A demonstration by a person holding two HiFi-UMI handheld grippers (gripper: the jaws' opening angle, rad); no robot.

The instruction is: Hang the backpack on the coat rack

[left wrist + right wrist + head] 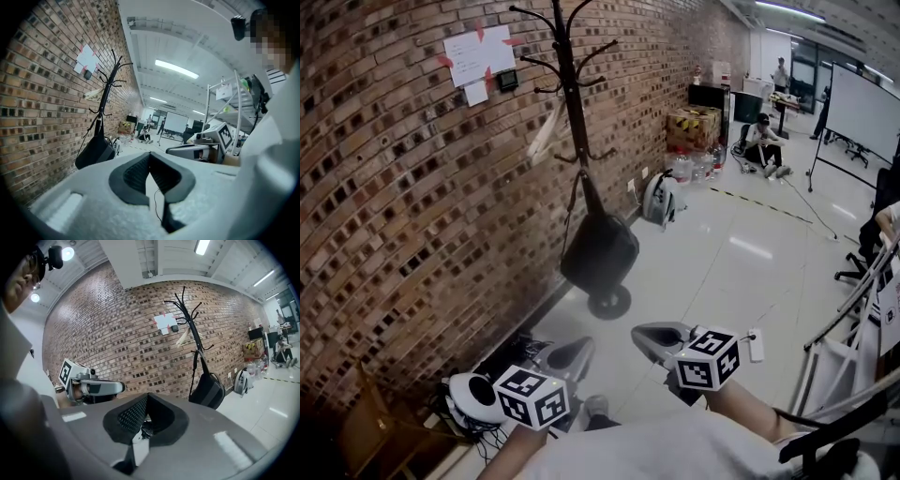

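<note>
Your left gripper (150, 154) has a pale grey, almost white shell, and its dark charcoal pads (136, 176) carry fine ribbing. Your right gripper (148, 395) looks mid grey, and its black pads (131, 416) are covered in a small diamond mesh. The marker cube (532, 397) on each gripper shows black-and-white square patterns. The backpack (602, 251) is black, and the coat rack (572, 84) is black too. The wall (384, 206) is red-brown brick, flecked with darker bricks and lined with pale mortar. A white paper sheet (480, 54) has red tape at its corners. The floor (741, 262) is glossy pale grey, crossed by a yellow-and-black striped line (759, 200).
</note>
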